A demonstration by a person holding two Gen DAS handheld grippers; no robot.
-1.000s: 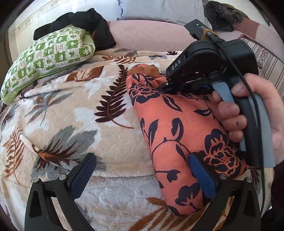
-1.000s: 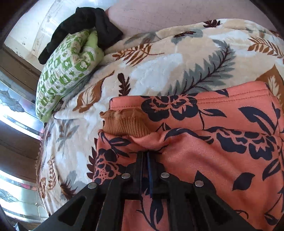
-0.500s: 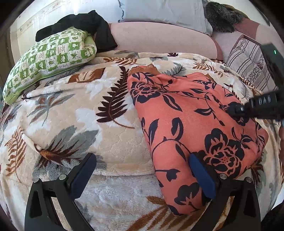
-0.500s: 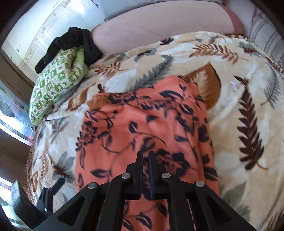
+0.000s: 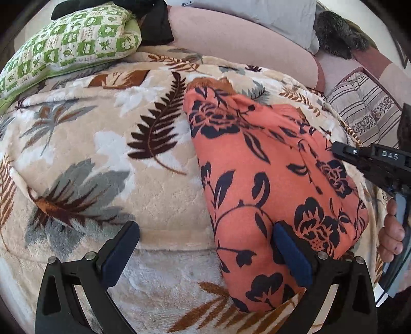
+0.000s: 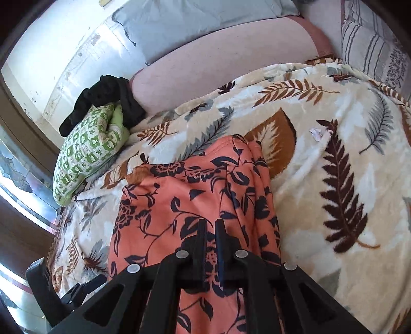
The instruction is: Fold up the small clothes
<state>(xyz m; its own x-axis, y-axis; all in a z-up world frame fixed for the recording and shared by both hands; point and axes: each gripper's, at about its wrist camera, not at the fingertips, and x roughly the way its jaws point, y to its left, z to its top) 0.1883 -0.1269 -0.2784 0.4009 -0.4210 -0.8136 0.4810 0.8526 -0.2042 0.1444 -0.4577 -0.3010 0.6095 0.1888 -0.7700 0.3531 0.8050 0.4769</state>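
Observation:
An orange garment [image 5: 257, 179] with dark flowers lies folded lengthwise on the leaf-print blanket [image 5: 102, 154], its brown cuff [image 5: 205, 83] at the far end. My left gripper [image 5: 205, 257] is open over its near left edge, and one blue pad [image 5: 290, 257] rests on the cloth. My right gripper [image 5: 339, 150] sits at the garment's right side, where creases run toward its tip. In the right wrist view the garment [image 6: 179, 205] runs under my right gripper [image 6: 210, 231]. Its jaws are opening from a slim gap, with cloth still pinched between them.
A green patterned pillow [image 5: 72, 43] with black clothing [image 5: 154, 23] on it lies at the far left. A pink bolster [image 5: 244, 46], a grey pillow [image 5: 257, 12] and a striped cushion [image 5: 364, 108] line the back. A hand [image 5: 393, 231] holds the right gripper.
My right gripper has travelled from the cuff end across to the garment's right side, and the garment now lies narrower. The left gripper has stayed put, open.

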